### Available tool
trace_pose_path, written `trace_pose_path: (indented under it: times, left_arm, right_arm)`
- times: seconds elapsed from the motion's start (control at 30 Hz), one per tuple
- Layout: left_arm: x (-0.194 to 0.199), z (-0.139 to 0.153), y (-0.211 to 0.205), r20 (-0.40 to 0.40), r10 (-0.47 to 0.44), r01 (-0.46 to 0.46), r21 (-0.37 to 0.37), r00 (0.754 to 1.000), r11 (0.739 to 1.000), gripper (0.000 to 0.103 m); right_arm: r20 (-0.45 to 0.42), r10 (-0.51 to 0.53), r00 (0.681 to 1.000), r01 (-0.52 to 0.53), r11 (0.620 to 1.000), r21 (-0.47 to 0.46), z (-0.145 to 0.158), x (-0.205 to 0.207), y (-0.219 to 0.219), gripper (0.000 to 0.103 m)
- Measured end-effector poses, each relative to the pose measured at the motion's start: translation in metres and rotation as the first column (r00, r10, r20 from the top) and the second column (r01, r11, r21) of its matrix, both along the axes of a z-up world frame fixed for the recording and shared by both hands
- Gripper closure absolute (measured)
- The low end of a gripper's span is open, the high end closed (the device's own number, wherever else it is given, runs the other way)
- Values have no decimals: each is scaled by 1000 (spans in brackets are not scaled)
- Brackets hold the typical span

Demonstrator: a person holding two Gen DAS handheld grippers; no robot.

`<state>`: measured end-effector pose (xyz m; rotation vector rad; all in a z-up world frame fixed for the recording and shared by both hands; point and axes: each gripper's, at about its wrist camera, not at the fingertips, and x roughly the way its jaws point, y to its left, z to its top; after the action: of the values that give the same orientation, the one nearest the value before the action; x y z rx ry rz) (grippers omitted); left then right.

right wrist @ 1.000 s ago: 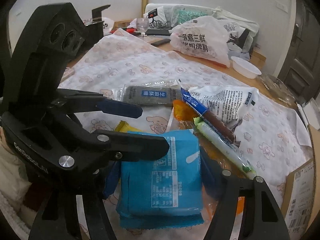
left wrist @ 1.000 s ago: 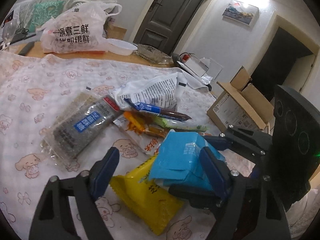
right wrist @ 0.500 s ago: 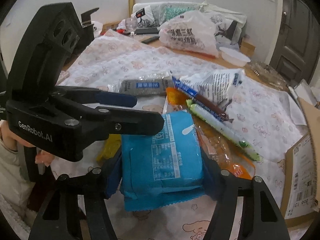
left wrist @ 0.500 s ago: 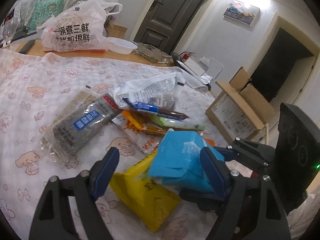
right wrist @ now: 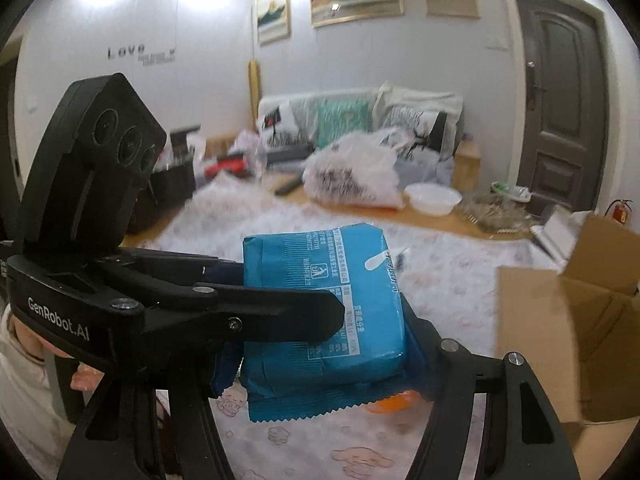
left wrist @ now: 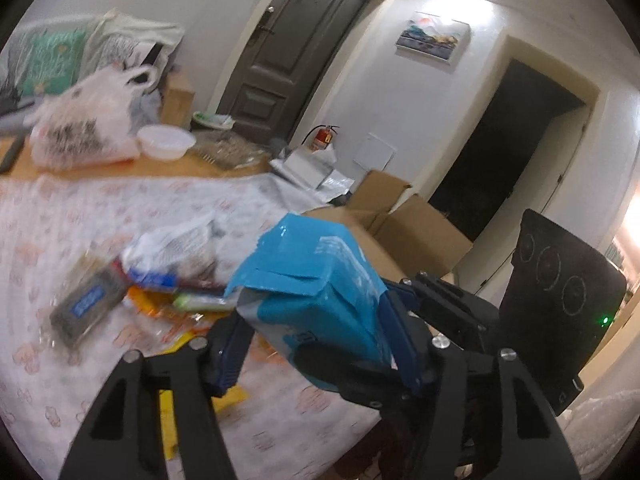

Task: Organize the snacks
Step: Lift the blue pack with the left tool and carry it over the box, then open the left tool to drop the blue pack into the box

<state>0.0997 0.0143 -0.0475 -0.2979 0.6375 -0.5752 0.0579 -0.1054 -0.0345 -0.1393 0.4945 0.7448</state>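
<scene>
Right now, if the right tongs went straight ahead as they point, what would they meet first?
Hard to judge depth: the right tongs already hold the blue packet; ahead lies the tablecloth, then probably the white plastic bag.

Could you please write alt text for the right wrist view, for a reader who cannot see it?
A blue packet is held in the air between two black tools: the right tool grips its sides, and the left tool clamps it from the left. Below lies a patterned cloth; an open cardboard box stands at right.
</scene>
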Motion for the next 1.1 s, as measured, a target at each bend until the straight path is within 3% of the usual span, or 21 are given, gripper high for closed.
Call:
trace_pose_path:
  times: [0.13, 0.33, 0.63, 0.8, 0.97, 1.1]
  left_arm:
    - [3, 29, -46, 42, -32, 28, 84, 999, 996, 45]
    - [27, 58, -128, 64, -117, 104, 184, 991, 977, 45]
    - [78, 50, -228, 6, -217, 205, 297, 976, 932, 47]
    - [101, 35, -255, -46, -225, 227, 337, 973, 914, 47]
    - [123, 24, -260, -75, -200, 213, 353, 977, 911, 47]
    - [129, 22, -256, -65, -185, 196, 364, 981, 911, 32]
  right_arm:
    - [21, -34, 999, 33, 997, 67, 22, 1, -45, 41]
    - [46, -140, 989, 135, 987, 91, 43, 11, -113, 41]
    - [-13, -272, 962, 272, 959, 83, 34, 51, -201, 40]
    - [-53, -313, 948, 314, 949, 26, 20, 75, -218, 40]
    - [-90, -317, 944, 317, 948, -17, 6, 88, -225, 37]
    - [-91, -304, 948, 306, 952, 10, 6, 89, -227, 34]
